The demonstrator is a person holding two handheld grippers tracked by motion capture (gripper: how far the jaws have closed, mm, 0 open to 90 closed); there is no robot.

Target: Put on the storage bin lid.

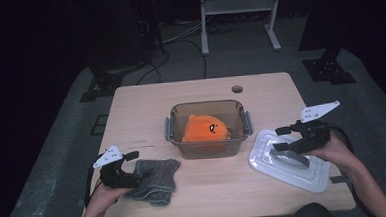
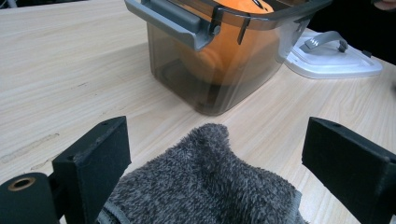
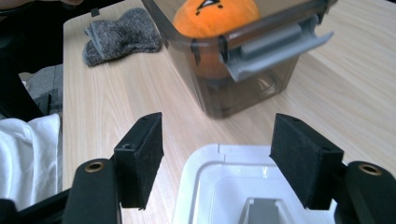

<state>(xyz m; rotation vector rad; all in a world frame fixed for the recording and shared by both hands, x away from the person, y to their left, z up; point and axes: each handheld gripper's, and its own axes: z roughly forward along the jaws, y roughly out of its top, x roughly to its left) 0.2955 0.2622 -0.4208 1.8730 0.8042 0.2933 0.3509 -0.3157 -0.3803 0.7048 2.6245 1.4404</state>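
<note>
Lid point(image 1: 288, 164) lies flat on the surface directly under the right gripper point(image 3: 217, 154), jaws spread either side of its raised handle, apparently lining up a grasp. Ahead stands the open container point(image 1: 208, 129) with the orange plush point(image 1: 206, 130) inside. Left gripper point(image 2: 210, 158), jaws spread, straddles the grey cloth point(image 2: 205, 186), likely idle.

A container point(image 1: 208, 129) is sitting at the middle of the tabletop point(image 1: 146, 106), a plush toy point(image 1: 204, 129) lying inside it; a cloth point(image 1: 156, 181) is lying near the front left corner, a lid point(image 1: 290, 160) near the front right corner
</note>
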